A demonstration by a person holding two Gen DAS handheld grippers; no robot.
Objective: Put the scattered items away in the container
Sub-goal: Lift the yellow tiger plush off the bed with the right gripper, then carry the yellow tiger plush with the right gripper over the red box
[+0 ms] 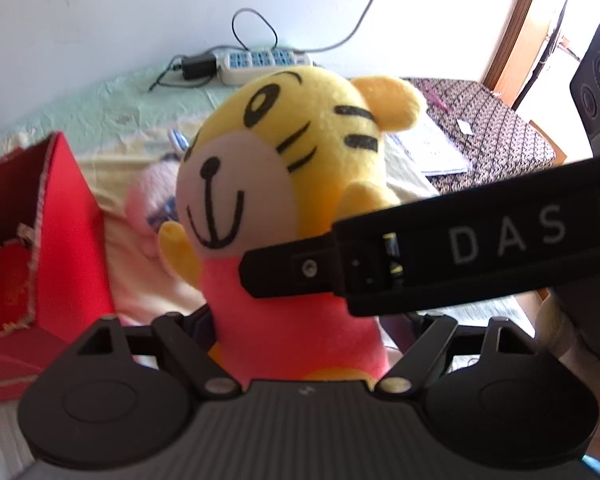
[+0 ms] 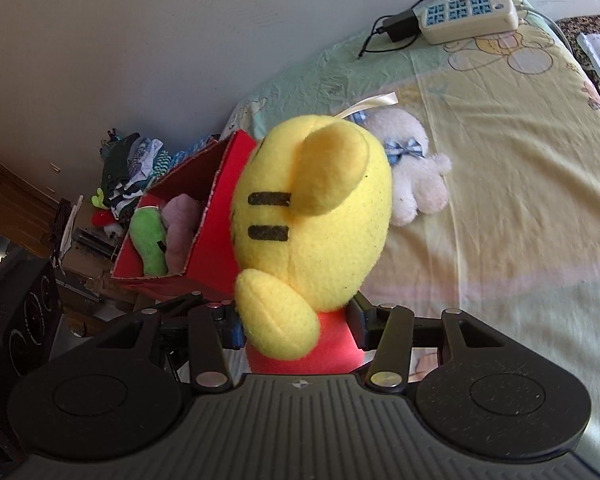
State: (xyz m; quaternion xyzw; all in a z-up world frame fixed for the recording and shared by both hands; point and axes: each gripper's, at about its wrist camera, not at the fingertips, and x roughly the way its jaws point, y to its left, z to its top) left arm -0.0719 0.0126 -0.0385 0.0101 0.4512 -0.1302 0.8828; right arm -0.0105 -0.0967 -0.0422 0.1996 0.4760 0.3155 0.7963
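We see the tiger plush (image 2: 316,220) lifted above the bed (image 2: 500,220), its yellow head filling the centre of both wrist views. In the right wrist view the right gripper (image 2: 300,328) pinches the toy's pink body low in the frame, a dark pad pressed in on either side. In the left wrist view the left gripper (image 1: 300,344) has the pink body between its jaws at lower centre; its fingertips are hidden behind the toy, so we cannot tell whether they press on it. A long black finger of the right gripper crosses that frame from the right edge to the toy's chest.

The red box (image 1: 64,236) stands open at the left of the left wrist view and left of centre in the right wrist view, where a green toy (image 2: 150,240) and a mauve toy (image 2: 182,232) lie inside it. A white plush (image 2: 412,176) with a blue bow lies on the sheet just behind the tiger's head.

The bed wears a pale yellow and green cartoon-print sheet against a plain white wall (image 2: 160,40). A power strip (image 2: 468,16) with a black adapter and trailing cables sits by the wall at the upper right. In the left wrist view a dark patterned cover (image 1: 484,120) with papers (image 1: 432,148) adjoins the sheet at right, and a speaker (image 1: 598,68) stands at the far right edge. A heap of clothes (image 2: 136,168) lies beyond the box at middle left.
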